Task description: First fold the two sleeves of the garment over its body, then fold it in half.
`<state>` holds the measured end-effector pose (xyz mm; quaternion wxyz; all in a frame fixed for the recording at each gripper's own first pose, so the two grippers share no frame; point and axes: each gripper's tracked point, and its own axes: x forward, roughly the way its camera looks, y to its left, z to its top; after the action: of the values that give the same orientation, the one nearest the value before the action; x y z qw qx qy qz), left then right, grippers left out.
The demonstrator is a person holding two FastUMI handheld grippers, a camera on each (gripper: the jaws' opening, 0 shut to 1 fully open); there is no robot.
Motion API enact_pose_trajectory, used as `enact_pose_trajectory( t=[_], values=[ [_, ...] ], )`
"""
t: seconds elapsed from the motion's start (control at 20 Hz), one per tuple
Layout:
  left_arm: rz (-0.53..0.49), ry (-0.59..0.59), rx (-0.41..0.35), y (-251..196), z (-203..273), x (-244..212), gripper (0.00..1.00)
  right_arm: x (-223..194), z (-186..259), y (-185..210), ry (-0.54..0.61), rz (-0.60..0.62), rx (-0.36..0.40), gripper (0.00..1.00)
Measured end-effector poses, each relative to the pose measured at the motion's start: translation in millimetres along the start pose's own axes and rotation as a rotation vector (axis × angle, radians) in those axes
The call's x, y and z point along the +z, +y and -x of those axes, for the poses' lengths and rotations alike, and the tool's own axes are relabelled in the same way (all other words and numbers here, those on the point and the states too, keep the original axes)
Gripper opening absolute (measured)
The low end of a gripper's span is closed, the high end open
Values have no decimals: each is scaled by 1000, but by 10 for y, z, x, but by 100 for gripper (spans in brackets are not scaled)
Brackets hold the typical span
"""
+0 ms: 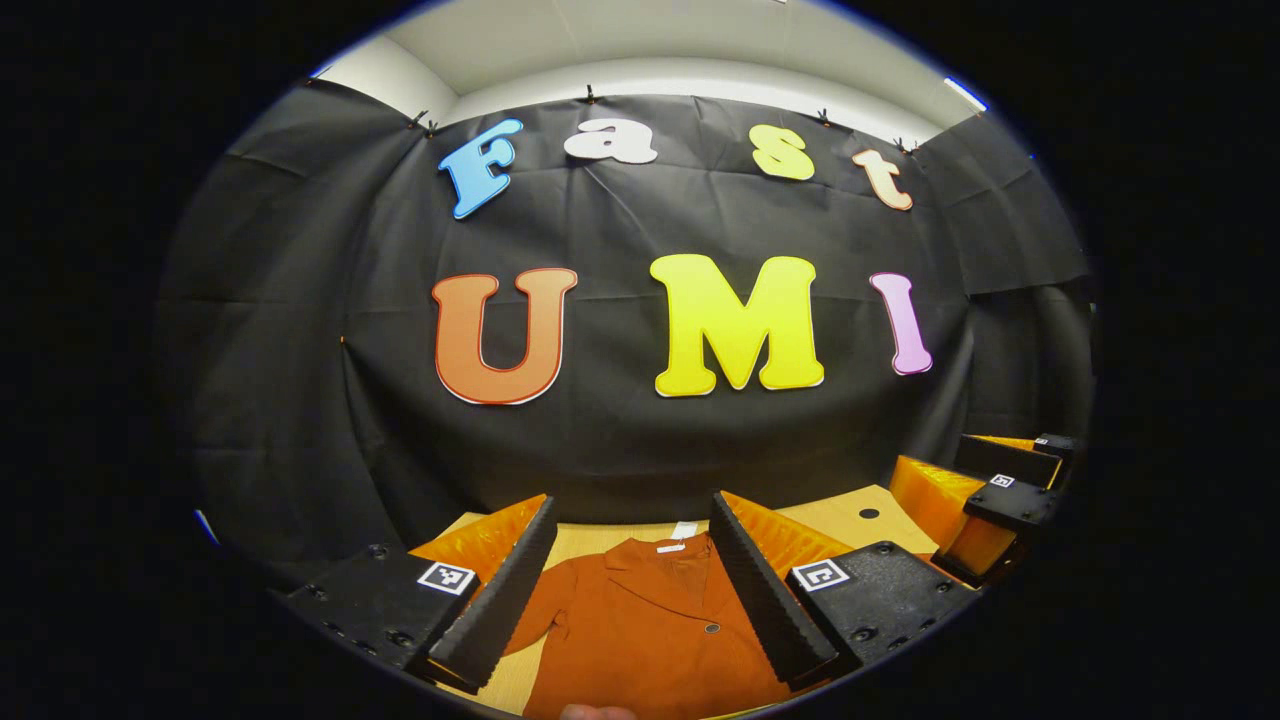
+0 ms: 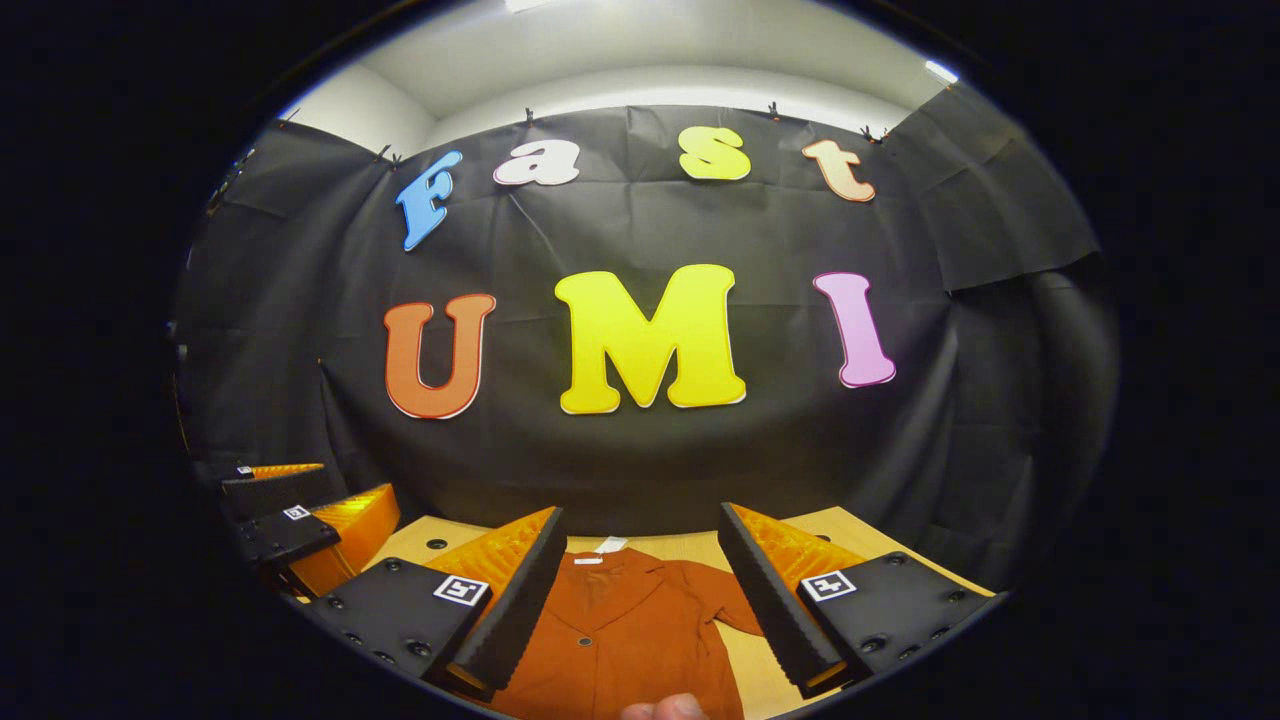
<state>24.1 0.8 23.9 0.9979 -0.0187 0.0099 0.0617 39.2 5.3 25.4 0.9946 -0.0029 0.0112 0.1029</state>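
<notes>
A rust-orange button-up garment [image 1: 650, 620] lies flat on a light wooden table [image 1: 850, 515], collar toward the booth wall, a white tag at its neck. In the left gripper view my left gripper [image 1: 635, 590] is open above it, fingers wide apart, and one sleeve spreads out to the left. In the right gripper view the same garment [image 2: 625, 630] lies below my right gripper [image 2: 640, 590], also open, with the other sleeve reaching right. Neither gripper touches the cloth. The right gripper [image 1: 1000, 490] shows far right in the left gripper view; the left gripper [image 2: 290, 525] shows far left in the right gripper view.
The black cloth wall stands just behind the table's far edge. Small dark holes [image 1: 868, 513] dot the tabletop near the back. A fingertip [image 2: 662, 708] shows at the bottom of the right gripper view.
</notes>
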Motion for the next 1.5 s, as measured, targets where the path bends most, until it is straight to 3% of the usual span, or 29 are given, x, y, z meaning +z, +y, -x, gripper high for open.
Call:
enact_pose_trajectory(
  t=[0.45, 0.8, 1.05, 1.2, 1.45, 1.5],
  values=[
    [-25, 59, -10, -233, 36, -215, 99, -200, -12, -462, 66, 23, 11, 97],
    [-63, 162, -61, -643, 126, -546, 99, -568, -14, -1780, 166, 1, -122, 97],
    [-90, 230, -86, -952, 152, -747, 99, -1065, -72, -2835, 292, 9, -199, 97],
    [-121, 266, -79, -1038, 151, -841, 99, -1472, -159, -3366, 392, -64, -244, 97],
    [-149, 319, -74, -1208, 140, -929, 99, -2431, -197, -3905, 635, -133, -273, 94],
    [-158, 320, -67, -1220, 122, -921, 99, -2601, -215, -3948, 670, -131, -273, 98]
  ],
)
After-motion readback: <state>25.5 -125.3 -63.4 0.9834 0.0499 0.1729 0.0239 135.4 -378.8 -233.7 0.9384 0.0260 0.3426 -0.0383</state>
